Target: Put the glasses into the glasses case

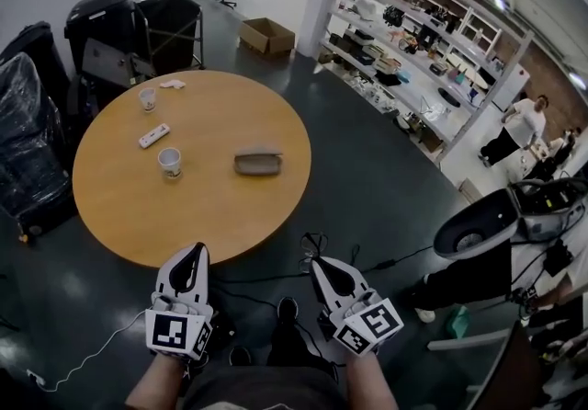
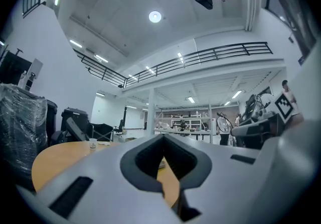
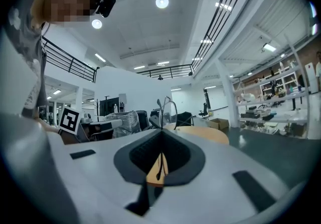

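A grey-brown glasses case (image 1: 257, 163) lies shut on the round wooden table (image 1: 129, 206), right of centre. Both grippers hover off the table's near edge, above the dark floor. My right gripper (image 1: 317, 263) (image 3: 161, 135) is shut on thin wire-rimmed glasses (image 3: 168, 103), whose frame sticks up beyond the jaw tips. In the head view the glasses (image 1: 310, 243) show as thin dark loops at that gripper's tip. My left gripper (image 1: 196, 250) (image 2: 163, 140) is shut with nothing in it. It points at the table (image 2: 60, 155).
On the table stand two paper cups (image 1: 170, 162) (image 1: 148, 99), with a white remote-like bar (image 1: 153, 135) and a crumpled tissue (image 1: 172, 84). Black bins and wrapped goods (image 1: 37, 123) crowd the left. A machine (image 1: 487, 224) and cables (image 1: 386, 263) lie at right, with shelving (image 1: 413, 59) behind.
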Motion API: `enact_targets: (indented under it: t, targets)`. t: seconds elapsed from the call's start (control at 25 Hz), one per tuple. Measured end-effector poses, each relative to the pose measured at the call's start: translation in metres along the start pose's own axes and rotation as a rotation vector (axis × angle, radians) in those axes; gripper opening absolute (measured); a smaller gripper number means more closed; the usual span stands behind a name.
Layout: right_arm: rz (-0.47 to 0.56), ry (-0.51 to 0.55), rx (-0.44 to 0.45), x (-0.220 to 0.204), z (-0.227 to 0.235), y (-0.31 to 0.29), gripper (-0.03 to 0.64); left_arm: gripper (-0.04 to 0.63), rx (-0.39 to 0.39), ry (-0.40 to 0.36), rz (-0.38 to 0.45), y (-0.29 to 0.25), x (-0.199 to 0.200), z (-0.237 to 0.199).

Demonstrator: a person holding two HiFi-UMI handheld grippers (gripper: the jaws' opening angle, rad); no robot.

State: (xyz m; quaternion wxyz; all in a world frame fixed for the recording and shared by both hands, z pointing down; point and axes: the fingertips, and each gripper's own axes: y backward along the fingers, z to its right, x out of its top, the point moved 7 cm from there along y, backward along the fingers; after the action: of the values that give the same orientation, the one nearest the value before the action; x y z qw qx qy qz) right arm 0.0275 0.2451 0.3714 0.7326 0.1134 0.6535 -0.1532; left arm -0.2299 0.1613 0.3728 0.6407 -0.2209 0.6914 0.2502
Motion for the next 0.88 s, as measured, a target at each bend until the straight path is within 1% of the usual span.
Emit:
enact_targets:
  t: [0.12,0.24,0.44,0.6,0.76,0.88]
  targets:
    - [-0.014,0.012,0.015,-0.004,0.02,-0.014,-0.012,0.006,0.011,-0.014,-0.007,-0.019,-0.005,0.003]
    - [-0.035,0.02,0.047,-0.002,0.045,-0.034,-0.012,0.006,0.05,-0.04,-0.033,-0.048,-0.011,0.004]
    - [-0.074,0.068,0.097,0.004,0.099,-0.071,-0.012,0.006,0.076,-0.038,-0.065,-0.107,-0.023,0.005]
    - [-0.07,0.072,0.151,0.015,0.144,-0.099,-0.012,0.006,0.126,-0.019,-0.075,-0.152,-0.029,0.005]
    - [-0.092,0.084,0.219,0.016,0.174,-0.122,-0.012,0.006,0.158,-0.016,-0.092,-0.19,-0.037,0.008]
    - [-0.088,0.102,0.266,0.02,0.194,-0.132,-0.012,0.006,0.178,-0.043,-0.104,-0.215,-0.045,0.01]
